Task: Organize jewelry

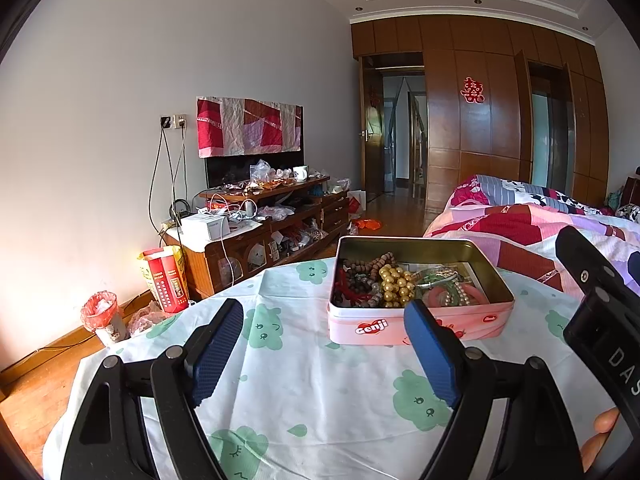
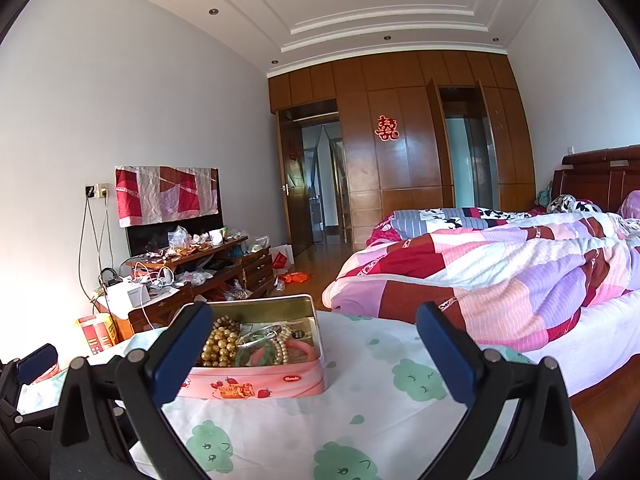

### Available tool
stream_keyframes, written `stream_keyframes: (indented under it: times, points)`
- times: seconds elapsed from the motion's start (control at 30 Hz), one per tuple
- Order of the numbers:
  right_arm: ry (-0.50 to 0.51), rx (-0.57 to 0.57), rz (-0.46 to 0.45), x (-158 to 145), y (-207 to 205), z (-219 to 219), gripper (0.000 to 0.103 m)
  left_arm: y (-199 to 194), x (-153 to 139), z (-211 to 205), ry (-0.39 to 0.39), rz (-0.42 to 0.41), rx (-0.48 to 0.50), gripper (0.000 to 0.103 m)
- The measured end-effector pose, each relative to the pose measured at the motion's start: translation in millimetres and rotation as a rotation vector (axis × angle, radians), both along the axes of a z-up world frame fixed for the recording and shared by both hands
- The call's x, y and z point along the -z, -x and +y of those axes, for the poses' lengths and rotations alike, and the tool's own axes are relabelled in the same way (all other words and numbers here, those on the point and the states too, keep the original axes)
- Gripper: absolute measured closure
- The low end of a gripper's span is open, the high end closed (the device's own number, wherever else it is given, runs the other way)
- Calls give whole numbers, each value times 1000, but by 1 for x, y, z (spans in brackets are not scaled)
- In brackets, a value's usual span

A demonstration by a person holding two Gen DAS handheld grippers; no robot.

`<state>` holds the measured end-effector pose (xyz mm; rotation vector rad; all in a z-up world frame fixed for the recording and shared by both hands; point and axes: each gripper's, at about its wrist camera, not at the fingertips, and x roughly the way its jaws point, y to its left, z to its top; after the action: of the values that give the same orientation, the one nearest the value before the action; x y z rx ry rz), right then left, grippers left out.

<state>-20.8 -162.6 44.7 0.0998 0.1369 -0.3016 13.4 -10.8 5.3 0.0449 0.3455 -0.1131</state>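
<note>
Open pink rectangular metal tin (image 1: 420, 326) of tangled bead jewelry ahead of both spread, empty fingers (image 1: 430, 354): lift the gold bead strand (image 1: 394, 286) singly to avoid snagging.

A pink tin box (image 1: 420, 326) sits flat on the worktop (image 1: 320, 392) with no lid on it. Inside lies a pile of jewelry: shiny gold beads (image 1: 394, 286), brown wooden beads (image 1: 374, 266), a red string (image 1: 348, 290), a green bangle (image 1: 434, 278) and a pink ring (image 1: 478, 294), all mixed together and touching.
</note>
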Motion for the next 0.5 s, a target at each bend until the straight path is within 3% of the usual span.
stream_keyframes:
  times: [0.5]
  points:
    - [-1,0,2,-1,-1,0,0,-4,-1,-3,-26,31,-49,19]
